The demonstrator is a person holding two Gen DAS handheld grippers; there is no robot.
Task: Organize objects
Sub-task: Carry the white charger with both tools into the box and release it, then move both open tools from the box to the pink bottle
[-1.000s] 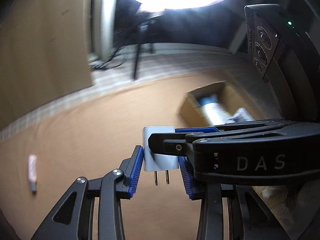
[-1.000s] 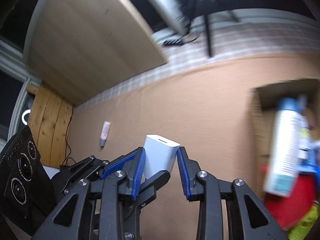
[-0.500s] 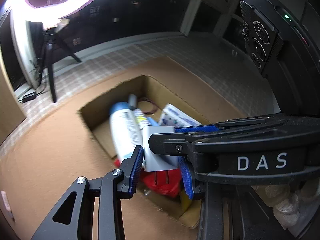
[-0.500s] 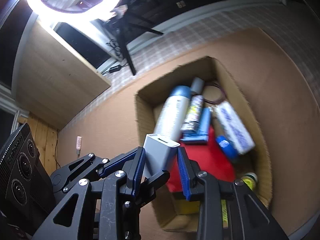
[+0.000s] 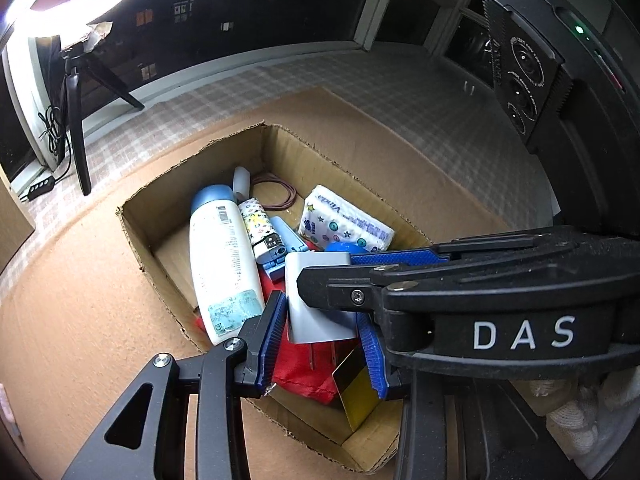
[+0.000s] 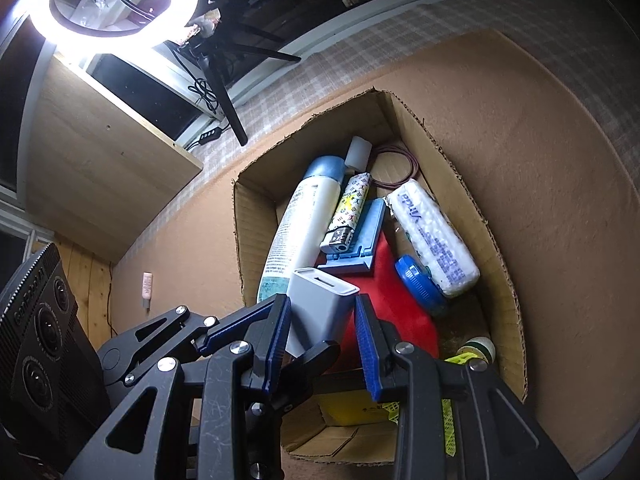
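While both grippers tilt steeply downward over the open cardboard box (image 5: pixel 192 216), they share one white wall charger (image 5: pixel 320 300) between them. Seen from the left wrist, the left gripper (image 5: pixel 322 332) rises from the bottom of the frame with its blue pads (image 5: pixel 272 336) on either side of the charger, whose two metal prongs point down toward the bottom of the frame. The right gripper (image 5: pixel 460 280) crosses in from the right edge, one black finger lying across the charger's face, and a white-gloved hand (image 5: pixel 580 412) shows at the lower right.

From the right wrist view, the right gripper (image 6: pixel 322 328) is clamped on the charger (image 6: pixel 320 308), its USB port facing up, while the left gripper's (image 6: pixel 256 332) fingers reach in from the lower left and press on the same block. Both tools appear closed on it.

Below the charger, at frame centre, the box (image 6: pixel 460 184) holds a white bottle with a blue cap (image 6: pixel 304 216), a patterned lighter (image 6: pixel 348 212), a tissue pack (image 6: pixel 432 236), a blue round lid (image 6: pixel 416 280), a red pouch (image 6: pixel 396 320) and a loop of thin cord (image 6: pixel 396 168). It sits on a brown mat (image 6: pixel 540 160). A ring light (image 6: pixel 116 4) on a tripod glows at upper left.
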